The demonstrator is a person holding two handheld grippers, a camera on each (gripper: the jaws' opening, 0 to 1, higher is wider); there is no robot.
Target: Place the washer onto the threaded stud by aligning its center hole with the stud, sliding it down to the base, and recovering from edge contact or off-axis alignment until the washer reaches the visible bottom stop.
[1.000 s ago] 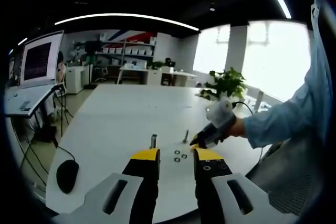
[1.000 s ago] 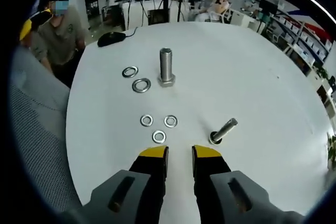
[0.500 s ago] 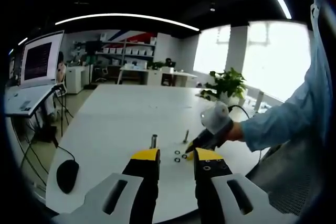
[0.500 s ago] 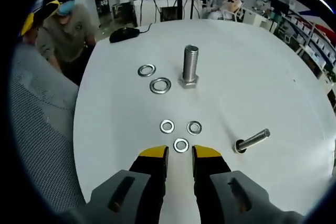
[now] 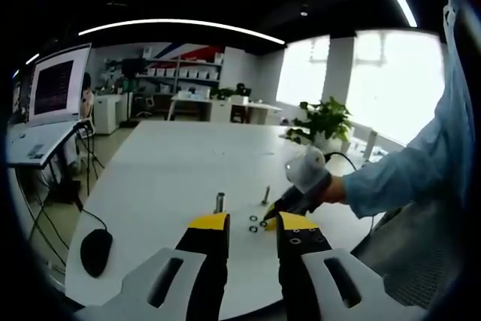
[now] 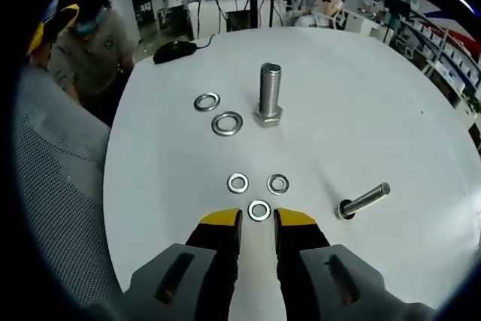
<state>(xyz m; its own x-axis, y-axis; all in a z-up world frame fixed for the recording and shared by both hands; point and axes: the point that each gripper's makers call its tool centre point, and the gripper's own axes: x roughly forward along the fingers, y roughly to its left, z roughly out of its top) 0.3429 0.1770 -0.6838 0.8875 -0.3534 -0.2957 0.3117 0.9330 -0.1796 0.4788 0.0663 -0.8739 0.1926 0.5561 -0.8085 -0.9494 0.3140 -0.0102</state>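
While the right gripper (image 6: pixel 257 223) hangs low over the table (image 6: pixel 421 133) with jaws parted and nothing between them, the nearest washer (image 6: pixel 259 210) lies flat just ahead of its tips, centred on the gap. Two more small washers (image 6: pixel 238 183) sit just beyond. The thin stud (image 6: pixel 365 201) stands ahead to the right and looks steeply tilted, probably from the lens. The right gripper is nearer. The left gripper (image 5: pixel 252 225), open and empty, shows the right gripper's sleeve (image 5: pixel 406 163).

no lettering, label or number can be read anywhere
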